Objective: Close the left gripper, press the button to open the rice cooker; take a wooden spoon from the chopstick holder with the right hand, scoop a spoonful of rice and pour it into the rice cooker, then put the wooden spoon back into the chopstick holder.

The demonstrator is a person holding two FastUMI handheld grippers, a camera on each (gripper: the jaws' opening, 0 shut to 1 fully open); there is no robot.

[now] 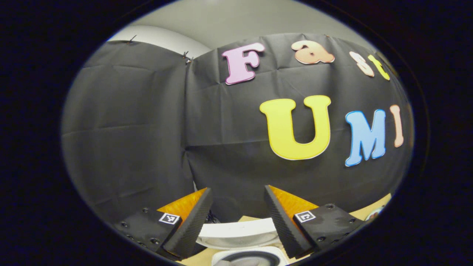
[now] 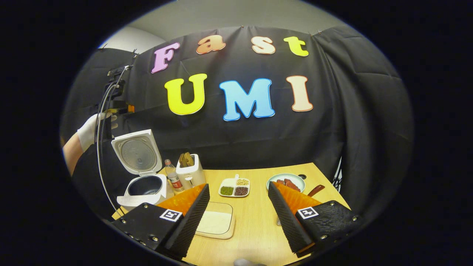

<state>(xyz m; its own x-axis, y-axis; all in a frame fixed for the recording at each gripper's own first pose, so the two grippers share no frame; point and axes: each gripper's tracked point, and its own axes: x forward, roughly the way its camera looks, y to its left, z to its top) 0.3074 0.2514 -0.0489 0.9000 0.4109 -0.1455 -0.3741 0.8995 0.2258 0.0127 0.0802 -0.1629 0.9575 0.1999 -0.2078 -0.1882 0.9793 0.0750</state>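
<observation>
The white rice cooker [image 2: 142,186] stands at the table's left with its lid [image 2: 136,153] swung up and the dark inner pot showing. Beside it, the white chopstick holder [image 2: 190,173] carries wooden spoons [image 2: 186,159]. A shallow tray of white rice [image 2: 216,222] lies just ahead of my right gripper [image 2: 238,201], which is open and empty over the table. A gloved hand [image 2: 88,129] holds the left gripper [image 2: 112,107] high above the cooker. In the left gripper view, that gripper [image 1: 238,205] is open, with the rice cooker [image 1: 240,236] below between its fingers.
A small bottle [image 2: 173,179] stands between cooker and holder. A divided dish of grains [image 2: 234,187] and a plate of red food [image 2: 286,181] sit mid-table, with a brown handle [image 2: 316,190] to the right. The wooden table [image 2: 255,229] ends at the black cloth wall.
</observation>
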